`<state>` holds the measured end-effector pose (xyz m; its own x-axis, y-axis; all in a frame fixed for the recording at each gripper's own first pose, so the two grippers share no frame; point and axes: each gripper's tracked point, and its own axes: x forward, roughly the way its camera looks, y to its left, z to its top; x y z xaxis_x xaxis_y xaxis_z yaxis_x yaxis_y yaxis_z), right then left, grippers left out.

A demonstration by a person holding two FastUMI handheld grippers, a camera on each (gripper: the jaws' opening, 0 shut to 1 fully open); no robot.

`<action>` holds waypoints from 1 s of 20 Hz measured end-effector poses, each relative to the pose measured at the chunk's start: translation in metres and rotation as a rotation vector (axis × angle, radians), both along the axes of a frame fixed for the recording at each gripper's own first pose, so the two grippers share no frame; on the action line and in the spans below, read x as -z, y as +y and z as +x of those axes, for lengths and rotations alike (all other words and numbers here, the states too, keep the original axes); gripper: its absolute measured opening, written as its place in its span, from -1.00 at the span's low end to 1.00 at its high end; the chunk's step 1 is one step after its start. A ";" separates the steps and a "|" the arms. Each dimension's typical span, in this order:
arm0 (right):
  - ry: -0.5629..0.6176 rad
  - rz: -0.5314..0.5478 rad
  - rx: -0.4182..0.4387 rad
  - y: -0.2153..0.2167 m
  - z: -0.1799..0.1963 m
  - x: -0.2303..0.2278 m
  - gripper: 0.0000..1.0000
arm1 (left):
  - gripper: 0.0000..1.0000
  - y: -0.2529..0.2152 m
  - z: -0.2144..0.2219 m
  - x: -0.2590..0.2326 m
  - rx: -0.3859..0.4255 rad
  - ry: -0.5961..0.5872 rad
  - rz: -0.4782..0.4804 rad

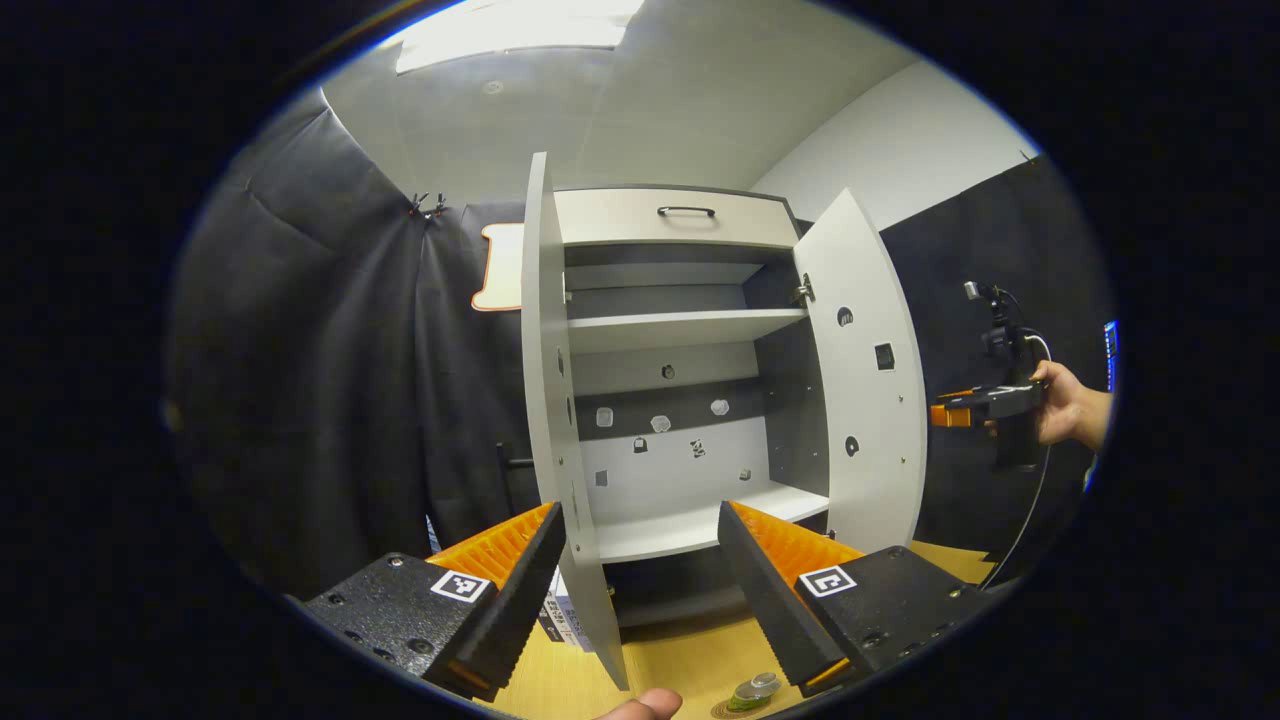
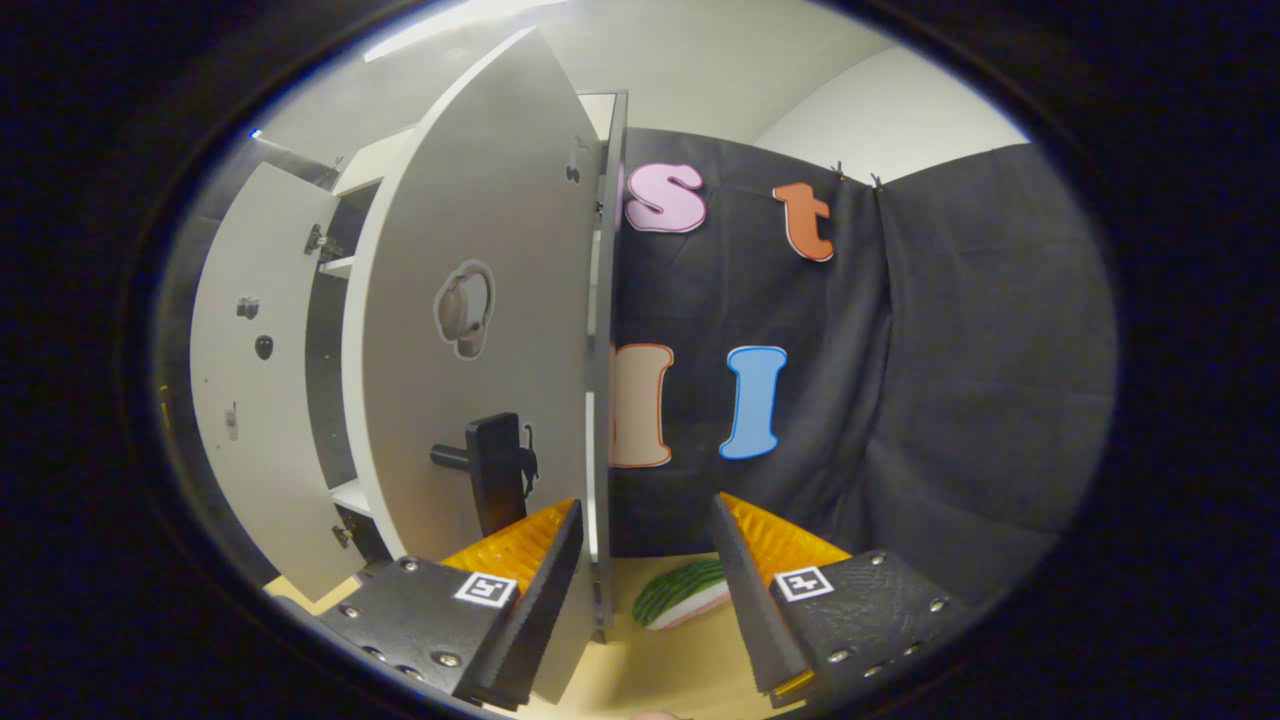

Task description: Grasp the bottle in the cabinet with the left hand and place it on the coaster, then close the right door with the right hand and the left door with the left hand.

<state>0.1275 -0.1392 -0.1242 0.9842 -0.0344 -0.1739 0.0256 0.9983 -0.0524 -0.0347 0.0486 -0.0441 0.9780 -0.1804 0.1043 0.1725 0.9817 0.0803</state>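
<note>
White-grey panels define the cabinet (image 1: 690,330), both doors swung out. In the left gripper view my left tool (image 1: 640,570) is released, jaws spread and empty, straddling the edge of the left door (image 1: 545,400) at 6 o'clock. The bottle (image 1: 755,690) sits low at 6 o'clock on the coaster (image 1: 728,709), on the wooden surface (image 1: 680,660), so I judge the placing done and the door-closing in hand.

In the right gripper view my right tool (image 2: 645,580) is likewise released and empty, with the right door (image 2: 470,350) edge between its fingers, the handle (image 2: 490,465) at 9 o'clock of the tool. A green striped object (image 2: 680,592) lies on the surface just beyond.

To do this well, I would press the right door's outer face near its free edge and sweep it round evenly, keeping clear of the handle.

Cabinet shelves (image 1: 685,328) appear bare; only small markers dot the back panel.
</note>
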 end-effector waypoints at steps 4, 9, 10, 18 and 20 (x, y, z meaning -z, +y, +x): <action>-0.009 -0.008 -0.004 0.027 0.001 0.000 0.58 | 0.93 -0.008 -0.001 0.017 0.017 0.047 -0.010; -0.034 0.023 0.018 0.050 0.009 -0.004 0.65 | 0.94 -0.004 -0.004 0.019 0.013 0.050 0.014; -0.043 0.017 0.022 0.053 0.010 -0.006 0.52 | 0.94 -0.002 -0.005 0.022 0.010 0.054 0.018; -0.019 0.009 -0.056 0.106 0.022 0.003 0.82 | 0.99 0.024 0.000 0.038 -0.038 0.096 0.028; -0.011 0.010 -0.069 0.116 0.024 0.006 1.00 | 0.94 0.032 -0.005 0.036 -0.049 0.091 0.032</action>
